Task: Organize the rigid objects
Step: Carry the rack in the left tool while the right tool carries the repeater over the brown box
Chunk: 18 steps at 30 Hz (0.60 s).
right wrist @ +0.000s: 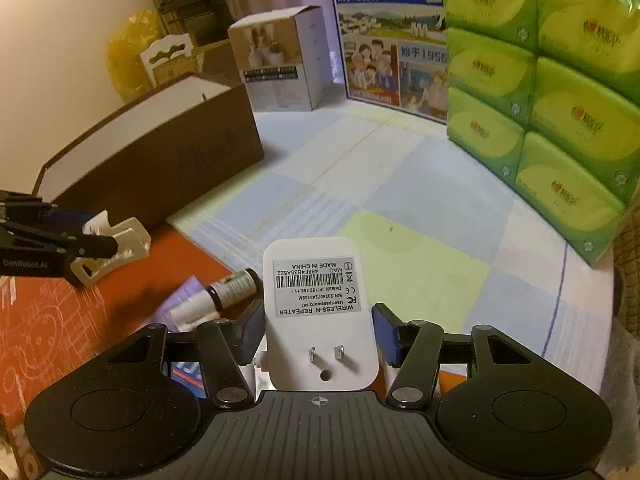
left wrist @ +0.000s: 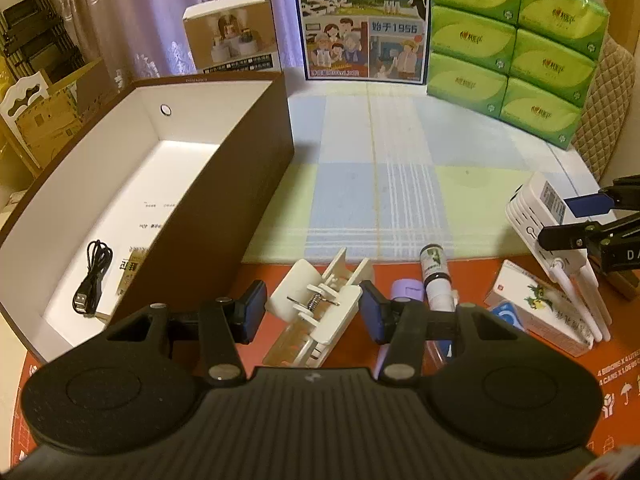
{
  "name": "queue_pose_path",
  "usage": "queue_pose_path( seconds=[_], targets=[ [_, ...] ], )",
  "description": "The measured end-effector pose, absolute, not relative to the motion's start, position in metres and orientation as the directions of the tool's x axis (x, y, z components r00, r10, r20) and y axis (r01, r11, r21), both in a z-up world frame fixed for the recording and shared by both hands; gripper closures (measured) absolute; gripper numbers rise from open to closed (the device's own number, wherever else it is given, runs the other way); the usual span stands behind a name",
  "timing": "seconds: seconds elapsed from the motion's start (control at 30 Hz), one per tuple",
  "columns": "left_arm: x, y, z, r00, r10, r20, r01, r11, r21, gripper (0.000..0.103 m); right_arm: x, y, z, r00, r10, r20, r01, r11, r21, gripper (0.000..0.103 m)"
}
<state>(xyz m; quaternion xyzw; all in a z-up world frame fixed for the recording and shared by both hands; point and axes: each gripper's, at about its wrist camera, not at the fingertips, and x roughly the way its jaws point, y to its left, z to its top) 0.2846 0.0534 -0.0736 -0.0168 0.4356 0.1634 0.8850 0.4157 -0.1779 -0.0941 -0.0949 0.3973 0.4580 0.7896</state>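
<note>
My left gripper is open with its pads on either side of a white plastic hole punch lying on the red mat; I cannot tell whether the pads touch it. It also shows in the right wrist view. My right gripper is open around a white wireless repeater, with small gaps at both pads. The repeater shows at the right of the left wrist view. A small spray bottle, a purple item and a medicine box lie between them. The brown box stands at left.
Inside the brown box lie a black USB cable and a small yellow packet. Green tissue packs, a milk carton and a small cardboard box stand at the back of the checked tablecloth.
</note>
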Motion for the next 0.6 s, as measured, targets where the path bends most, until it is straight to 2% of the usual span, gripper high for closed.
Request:
queue_pose_path(
  seconds=[0.6],
  targets=[
    [0.261, 0.081, -0.02, 0.649, 0.277, -0.708, -0.303, 0.948, 0.094, 0.057, 0.354, -0.128, -0.022, 0.285, 0.683, -0.672, -0.77, 0.581, 0.264, 0.049]
  ],
)
